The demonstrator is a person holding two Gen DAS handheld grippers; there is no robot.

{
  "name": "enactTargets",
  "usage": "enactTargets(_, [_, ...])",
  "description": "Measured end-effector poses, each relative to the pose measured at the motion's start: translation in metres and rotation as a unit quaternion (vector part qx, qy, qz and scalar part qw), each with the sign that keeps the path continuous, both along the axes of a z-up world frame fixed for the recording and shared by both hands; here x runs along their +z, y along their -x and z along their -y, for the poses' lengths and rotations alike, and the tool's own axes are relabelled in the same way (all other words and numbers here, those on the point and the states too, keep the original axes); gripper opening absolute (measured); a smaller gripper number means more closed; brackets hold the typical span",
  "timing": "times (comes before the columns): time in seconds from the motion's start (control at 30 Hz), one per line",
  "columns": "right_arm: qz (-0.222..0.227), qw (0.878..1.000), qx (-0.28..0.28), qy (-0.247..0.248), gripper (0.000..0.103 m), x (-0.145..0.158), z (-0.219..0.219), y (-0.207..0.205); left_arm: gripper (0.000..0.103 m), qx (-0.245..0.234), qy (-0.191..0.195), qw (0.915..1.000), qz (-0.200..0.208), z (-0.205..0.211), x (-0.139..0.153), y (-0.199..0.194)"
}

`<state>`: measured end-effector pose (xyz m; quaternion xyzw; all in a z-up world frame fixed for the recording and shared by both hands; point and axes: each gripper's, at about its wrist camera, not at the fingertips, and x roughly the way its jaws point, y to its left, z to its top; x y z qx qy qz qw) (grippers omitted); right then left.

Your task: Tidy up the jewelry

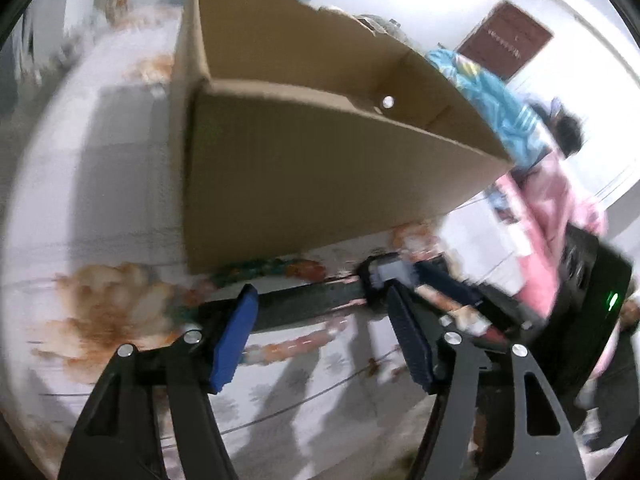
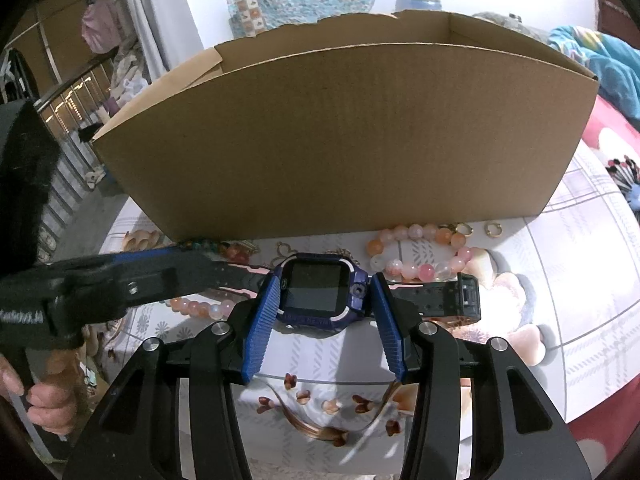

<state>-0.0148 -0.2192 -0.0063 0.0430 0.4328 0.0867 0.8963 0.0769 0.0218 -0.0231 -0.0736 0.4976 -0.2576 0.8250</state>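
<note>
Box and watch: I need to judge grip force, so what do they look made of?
Box: brown corrugated cardboard, matte, with a torn rim. Watch: likely plastic case with a glossy dark screen; strap looks like matte black rubber, though that is uncertain.

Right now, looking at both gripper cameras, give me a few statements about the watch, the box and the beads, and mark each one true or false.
1. The right gripper straddles the watch face, jaws open. True.
2. The watch lies inside the cardboard box. False: it lies on the tablecloth in front of the box.
3. A pink bead bracelet lies right of the watch. True.
4. The left gripper clamps a bracelet. False: it is open and empty.
</note>
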Motion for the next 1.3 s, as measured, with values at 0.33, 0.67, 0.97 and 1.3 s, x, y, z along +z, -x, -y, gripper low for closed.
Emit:
enactTargets(0.33, [0.004,1.0,0.002,-0.001,0.045,-0.001,0.0,0.003,0.071,-0.011,-0.109,0.9939,0.01,0.017,-0.011,0.004])
enactTargets(0.67, [0.006,1.0,0.002,-0.001,0.045,-0.001,0.0,0.004,0.077,-0.014,-0.118,0.9928,-0.015,0.022,-0.011,-0.001])
enactTargets(0.97, [0.008,1.0,0.003,-0.001,0.045,-0.001,-0.001,0.006,0.083,-0.005,-0.042,0.9981,-0.045,0.006,-0.011,-0.012])
enactTargets(1.3, [0.009,1.0,0.003,-0.003,0.045,0.0,-0.001,0.007,0.083,-0.019,-0.006,0.9985,-0.05,0.011,-0.011,-0.01])
